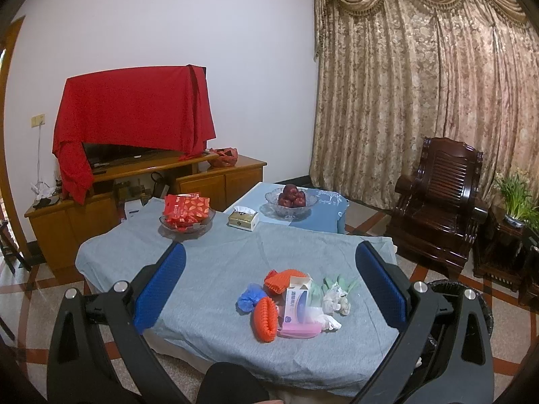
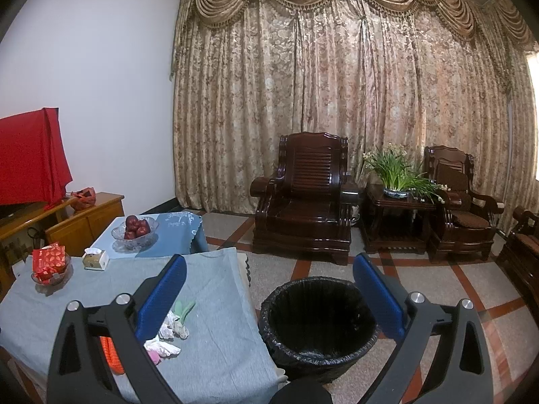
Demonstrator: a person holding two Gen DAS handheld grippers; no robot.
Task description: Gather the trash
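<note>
Left wrist view: you are holding your left tongs (image 1: 271, 266) spread wide, empty, above the trash pile (image 1: 291, 303) lying on the grey-clothed bench (image 1: 209, 269). Your right tongs (image 2: 269, 276) are hanging released over the black-lined bin (image 2: 318, 328).

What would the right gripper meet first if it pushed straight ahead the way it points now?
Most likely the black-lined trash bin: the open right gripper frames its mouth between the fingers. The table edge lies just left of that line. Depth is unclear, and it might pass over the rim.
</note>
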